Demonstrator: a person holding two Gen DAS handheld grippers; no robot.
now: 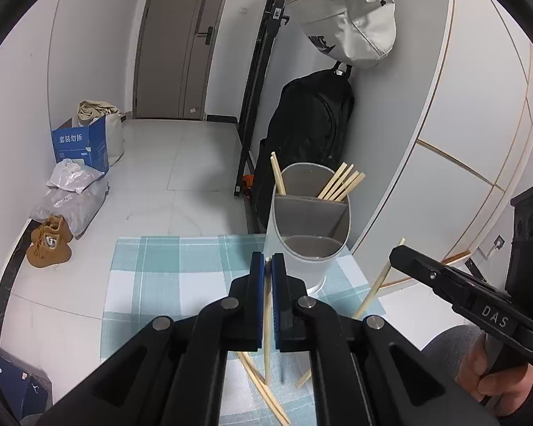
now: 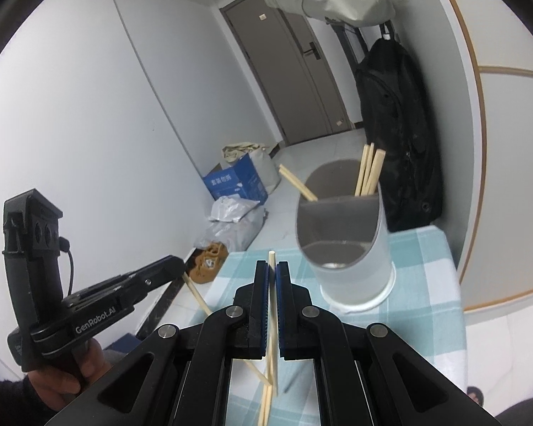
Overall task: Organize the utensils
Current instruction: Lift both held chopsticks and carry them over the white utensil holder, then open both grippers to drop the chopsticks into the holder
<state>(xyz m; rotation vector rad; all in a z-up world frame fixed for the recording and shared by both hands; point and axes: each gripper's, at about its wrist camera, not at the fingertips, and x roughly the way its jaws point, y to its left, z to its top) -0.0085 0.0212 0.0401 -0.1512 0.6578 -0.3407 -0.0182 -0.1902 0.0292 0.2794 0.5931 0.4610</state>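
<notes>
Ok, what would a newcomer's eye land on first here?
Probably the two grippers, left gripper and right gripper, each with jaws shut on a single chopstick above the checked cloth. Just beyond stands the white utensil holder, chopsticks already leaning in its back compartment, the front one looking empty.

Pale, slender wooden chopsticks (image 1: 337, 186) – matt, bare grain. White cylindrical plastic holder (image 2: 351, 269), smooth satin, grey lining. Teal-and-white checked woven cloth (image 1: 152, 266) – matt; at 9 o'clock of it, tan suede-like shoes (image 1: 49, 243). Black matt plastic gripper fingers (image 1: 256, 284), blue pads.
</notes>
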